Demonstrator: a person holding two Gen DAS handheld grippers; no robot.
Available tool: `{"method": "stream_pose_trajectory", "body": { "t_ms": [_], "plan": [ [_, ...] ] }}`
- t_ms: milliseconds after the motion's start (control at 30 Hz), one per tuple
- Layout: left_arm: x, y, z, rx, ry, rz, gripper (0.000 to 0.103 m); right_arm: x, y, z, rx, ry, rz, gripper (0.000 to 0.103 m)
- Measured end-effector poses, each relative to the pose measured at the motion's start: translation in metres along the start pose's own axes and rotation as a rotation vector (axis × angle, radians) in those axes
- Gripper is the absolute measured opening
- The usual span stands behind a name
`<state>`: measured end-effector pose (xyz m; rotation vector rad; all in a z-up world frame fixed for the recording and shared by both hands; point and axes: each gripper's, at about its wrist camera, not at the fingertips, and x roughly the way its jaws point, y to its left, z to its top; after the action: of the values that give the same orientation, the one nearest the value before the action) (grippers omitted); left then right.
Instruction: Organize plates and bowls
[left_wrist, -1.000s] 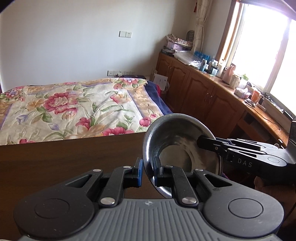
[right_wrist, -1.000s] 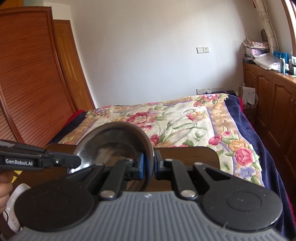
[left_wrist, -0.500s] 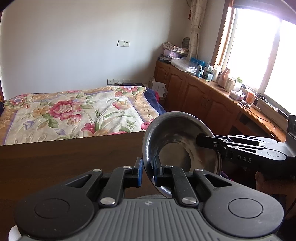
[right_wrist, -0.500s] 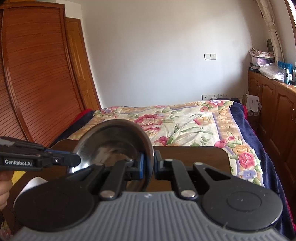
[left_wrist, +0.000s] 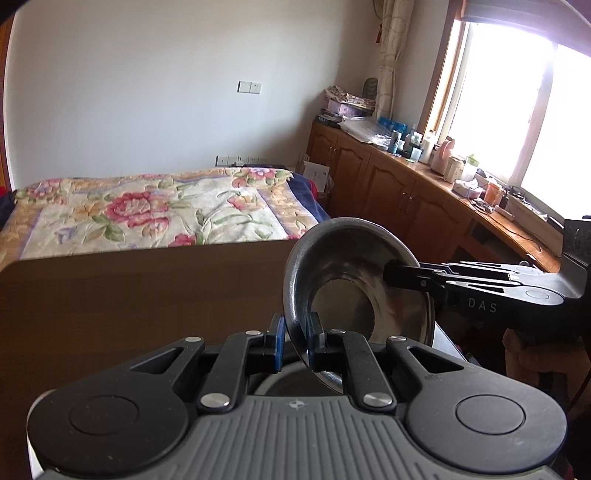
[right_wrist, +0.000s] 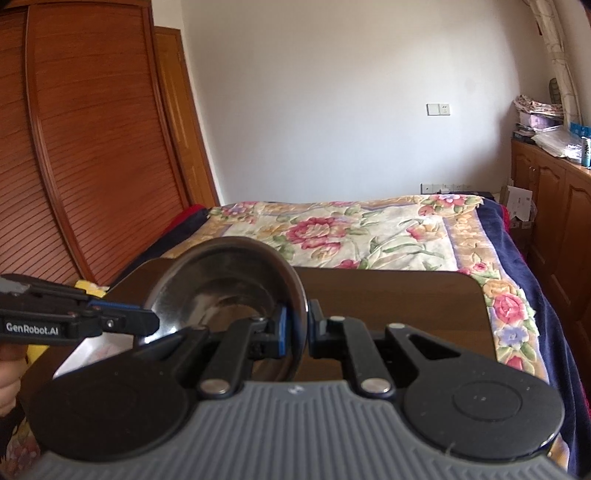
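A steel bowl (left_wrist: 354, 291) hangs tilted above the brown wooden table (left_wrist: 129, 295), held by its rim from two sides. My left gripper (left_wrist: 295, 334) is shut on the bowl's near-left rim. My right gripper (left_wrist: 388, 275) comes in from the right and pinches the opposite rim. In the right wrist view the same bowl (right_wrist: 221, 291) sits left of centre, with my right gripper (right_wrist: 297, 326) shut on its rim and my left gripper (right_wrist: 153, 323) on the far side. Under the bowl a dark round rim (left_wrist: 288, 384) shows, mostly hidden.
A white dish-like object (right_wrist: 92, 350) lies on the table (right_wrist: 406, 306) below the bowl, with something yellow (right_wrist: 86, 288) beside it. Beyond the table is a floral bed (left_wrist: 166, 210). Wooden cabinets (left_wrist: 406, 192) run along the right, a slatted wardrobe (right_wrist: 74, 166) on the left.
Both grippers have risen with the bowl between them, still shut on its rim. The bed and table sit lower in both views and more of the wall shows.
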<state>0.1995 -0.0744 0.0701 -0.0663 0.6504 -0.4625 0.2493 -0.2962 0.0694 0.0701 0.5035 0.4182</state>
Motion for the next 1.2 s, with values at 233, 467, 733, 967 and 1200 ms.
{"method": "stream_pose_trajectory", "body": {
  "t_ms": [233, 467, 733, 967, 1200],
  "plan": [
    [-0.011, 0.009, -0.025, -0.014, 0.010, 0.002, 0.040, 0.000, 0.016, -0.017, -0.021, 0.037, 0.022, 0.013],
    [-0.012, 0.017, -0.051, -0.040, 0.036, 0.010, 0.040, 0.004, 0.031, -0.032, -0.066, 0.069, 0.026, 0.013],
    [-0.008, 0.017, -0.065, -0.028, 0.038, 0.033, 0.040, 0.005, 0.038, -0.041, -0.113, 0.075, 0.016, 0.013],
    [-0.003, 0.019, -0.069, -0.021, 0.031, 0.049, 0.040, 0.008, 0.038, -0.049, -0.131, 0.084, 0.007, 0.013],
    [-0.002, 0.019, -0.070, -0.022, 0.021, 0.057, 0.040, 0.011, 0.036, -0.052, -0.132, 0.079, -0.004, 0.014]
  ]
}}
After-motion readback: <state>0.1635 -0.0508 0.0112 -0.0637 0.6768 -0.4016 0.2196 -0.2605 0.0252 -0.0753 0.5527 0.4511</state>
